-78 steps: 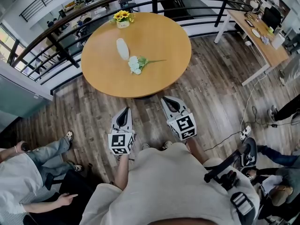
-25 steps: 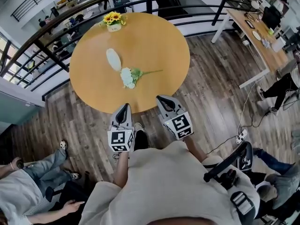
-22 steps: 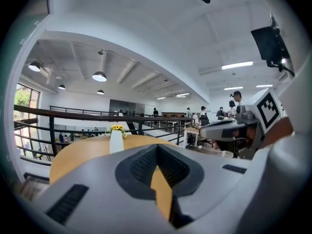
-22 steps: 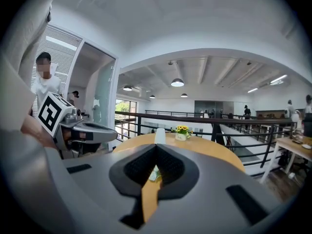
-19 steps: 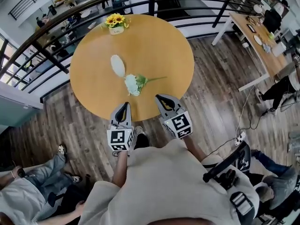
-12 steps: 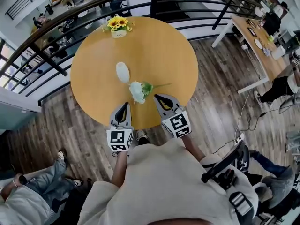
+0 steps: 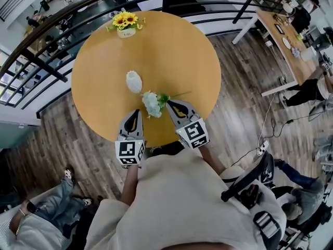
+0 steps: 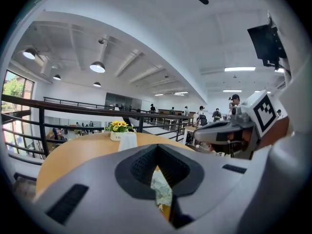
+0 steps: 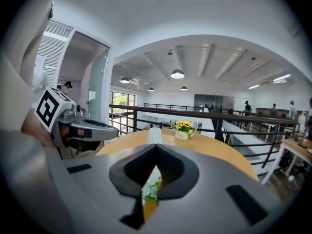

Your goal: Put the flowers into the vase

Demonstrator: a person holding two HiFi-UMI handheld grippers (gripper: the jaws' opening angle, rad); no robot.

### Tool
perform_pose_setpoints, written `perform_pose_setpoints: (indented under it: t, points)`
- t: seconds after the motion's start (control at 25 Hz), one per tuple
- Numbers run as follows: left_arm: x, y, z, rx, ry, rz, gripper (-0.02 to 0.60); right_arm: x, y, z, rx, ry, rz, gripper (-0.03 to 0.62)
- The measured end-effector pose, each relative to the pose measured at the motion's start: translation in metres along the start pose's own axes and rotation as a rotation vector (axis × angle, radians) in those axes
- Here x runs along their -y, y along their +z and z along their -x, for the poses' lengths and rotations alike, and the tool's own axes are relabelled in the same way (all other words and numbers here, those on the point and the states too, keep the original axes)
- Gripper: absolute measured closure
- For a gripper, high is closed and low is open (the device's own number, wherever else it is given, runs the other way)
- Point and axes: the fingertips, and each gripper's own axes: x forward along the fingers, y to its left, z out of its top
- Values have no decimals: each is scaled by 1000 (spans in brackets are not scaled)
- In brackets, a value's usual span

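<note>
A bunch of white flowers (image 7: 152, 103) with a green stem lies on the round wooden table (image 7: 177, 51), near its front edge. A white vase (image 7: 133, 81) stands just behind the bunch. My left gripper (image 7: 134, 112) is shut and empty, over the table's near edge, just left of the blooms. My right gripper (image 7: 169, 103) is shut and empty too, its tip beside the stem on the right. In the left gripper view the flowers (image 8: 161, 189) show through the gap below the jaws and the vase (image 8: 128, 141) stands ahead. The right gripper view shows the flowers (image 9: 152, 188) and the vase (image 9: 154, 135) likewise.
A small pot of sunflowers (image 7: 125, 24) stands at the table's far edge. A black railing (image 7: 47, 35) curves behind the table. A desk (image 7: 283, 33) stands at the right, cables lie on the wooden floor, and a seated person (image 7: 47, 212) is at the lower left.
The person has stepped up to the table. Both grippers have moved forward from over the floor to over the table's near edge, beside the flowers. Both stay shut.
</note>
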Motion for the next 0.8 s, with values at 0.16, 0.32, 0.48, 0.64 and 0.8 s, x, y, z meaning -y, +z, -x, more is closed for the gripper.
perform_pose_setpoints:
  t: [0.16, 0.32, 0.48, 0.64, 0.8]
  points:
    - [-2, -4, -4, -20, 26, 23, 574, 3, -12, -6, -40, 50, 11, 585]
    - [-1, -14, -7, -50, 52, 49, 574, 5, -38, -10, -133, 105, 50, 583]
    - [1, -25, -10, -74, 64, 63, 574, 4, -64, -15, -209, 165, 55, 535]
    - [8, -32, -11, -95, 80, 65, 574, 2, -88, -10, -269, 233, 32, 335]
    - [10, -34, -16, -104, 97, 69, 574, 6, -112, -12, -367, 281, 137, 307]
